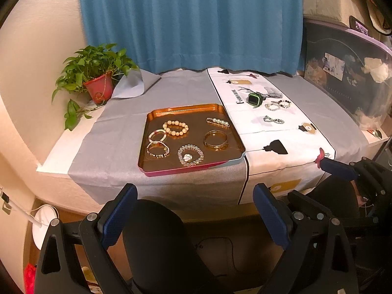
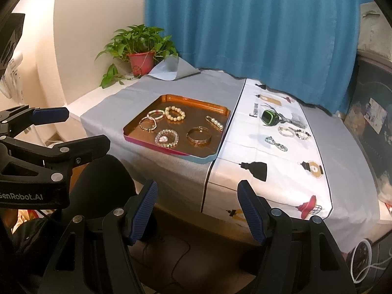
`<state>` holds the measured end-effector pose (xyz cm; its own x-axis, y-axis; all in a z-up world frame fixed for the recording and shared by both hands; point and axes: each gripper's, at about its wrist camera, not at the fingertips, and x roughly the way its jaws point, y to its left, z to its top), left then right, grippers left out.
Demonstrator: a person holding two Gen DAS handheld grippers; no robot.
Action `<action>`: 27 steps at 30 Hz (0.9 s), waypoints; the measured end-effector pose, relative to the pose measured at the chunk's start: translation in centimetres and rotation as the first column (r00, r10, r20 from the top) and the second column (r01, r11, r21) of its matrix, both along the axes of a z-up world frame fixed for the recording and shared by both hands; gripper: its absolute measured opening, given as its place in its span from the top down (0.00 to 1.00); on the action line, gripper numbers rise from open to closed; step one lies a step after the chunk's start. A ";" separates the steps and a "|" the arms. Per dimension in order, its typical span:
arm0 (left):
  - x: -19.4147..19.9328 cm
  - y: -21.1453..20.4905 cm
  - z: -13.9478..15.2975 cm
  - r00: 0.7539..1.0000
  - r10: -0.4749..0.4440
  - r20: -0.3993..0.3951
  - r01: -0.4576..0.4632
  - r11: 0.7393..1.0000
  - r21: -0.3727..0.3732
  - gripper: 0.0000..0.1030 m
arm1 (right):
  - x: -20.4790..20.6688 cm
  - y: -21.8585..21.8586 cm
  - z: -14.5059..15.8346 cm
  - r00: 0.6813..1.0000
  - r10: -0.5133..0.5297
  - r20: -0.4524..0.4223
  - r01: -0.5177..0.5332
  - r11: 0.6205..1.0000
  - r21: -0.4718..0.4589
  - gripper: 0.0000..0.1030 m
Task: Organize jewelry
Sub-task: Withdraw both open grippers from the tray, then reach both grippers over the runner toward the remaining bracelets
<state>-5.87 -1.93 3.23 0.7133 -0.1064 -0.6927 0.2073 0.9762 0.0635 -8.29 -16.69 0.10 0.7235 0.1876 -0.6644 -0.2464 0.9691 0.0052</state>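
A copper tray (image 1: pixel 156 115) (image 2: pixel 137 120) on the grey cloth holds several bead bracelets, a gold bangle (image 1: pixel 216 139) (image 2: pixel 199 136) and a pearl hair clip (image 1: pixel 217 121) (image 2: pixel 214 122). On the white printed cloth to its right lie a green watch (image 1: pixel 254 99) (image 2: pixel 269 117) and three bead bracelets (image 1: pixel 273 119) (image 2: pixel 275 143). My left gripper (image 1: pixel 196 196) is open and empty, below the table's front edge. My right gripper (image 2: pixel 198 196) is open and empty, also in front of the table; it shows at the right of the left wrist view (image 1: pixel 343 169).
A potted plant (image 1: pixel 98 83) (image 2: pixel 140 60) stands at the table's back left corner. A blue curtain (image 1: pixel 191 19) hangs behind. A clear storage bin (image 1: pixel 348 78) stands at the right. A black chair back (image 1: pixel 156 240) is below the grippers.
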 end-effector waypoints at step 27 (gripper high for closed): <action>2.3 -1.3 -2.8 0.996 -0.009 -0.086 0.012 1.000 0.026 0.09 | 2.3 -2.2 -2.8 0.996 -0.044 -0.079 0.046 0.999 0.027 0.33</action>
